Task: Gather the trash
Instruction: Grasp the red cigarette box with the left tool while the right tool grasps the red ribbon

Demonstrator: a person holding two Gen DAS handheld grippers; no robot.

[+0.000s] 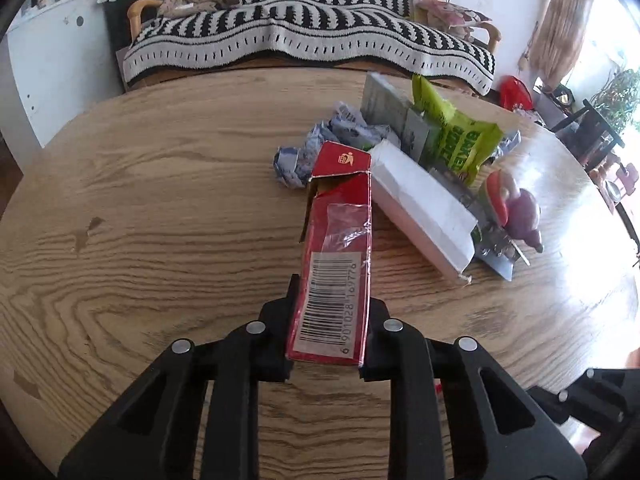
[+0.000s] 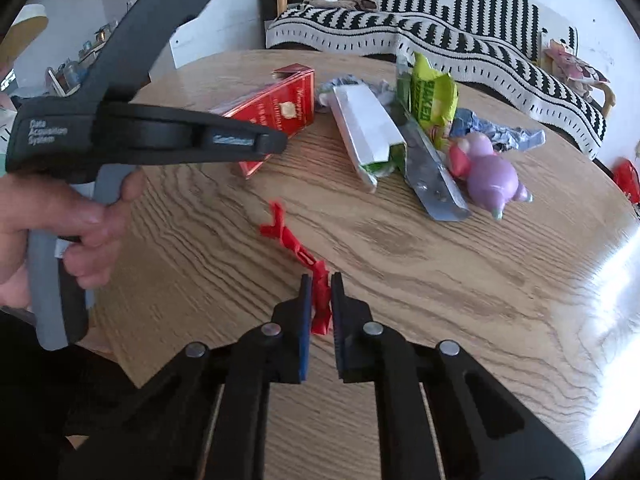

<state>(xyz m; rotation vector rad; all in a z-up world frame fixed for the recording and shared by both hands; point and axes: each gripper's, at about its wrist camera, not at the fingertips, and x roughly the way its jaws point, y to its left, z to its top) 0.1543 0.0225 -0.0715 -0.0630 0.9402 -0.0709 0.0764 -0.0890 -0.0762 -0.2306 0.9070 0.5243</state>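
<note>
My left gripper (image 1: 330,312) is shut on a flattened red carton (image 1: 338,248) with a barcode, its torn flap pointing away over the wooden table (image 1: 160,184). The same red carton (image 2: 276,116) shows in the right wrist view, partly hidden behind the left gripper's body (image 2: 152,132), which a hand holds. My right gripper (image 2: 320,300) is shut on a twisted red plastic strip (image 2: 296,248) that lies on the table (image 2: 420,280) and trails away to the upper left.
A trash pile lies beyond: a white box (image 1: 424,208), a green snack bag (image 1: 456,132), crumpled blue-white paper (image 1: 320,144), a silver wrapper (image 2: 432,184) and a purple toy figure (image 2: 492,176). A sofa with a black-and-white striped blanket (image 1: 304,36) stands behind the table.
</note>
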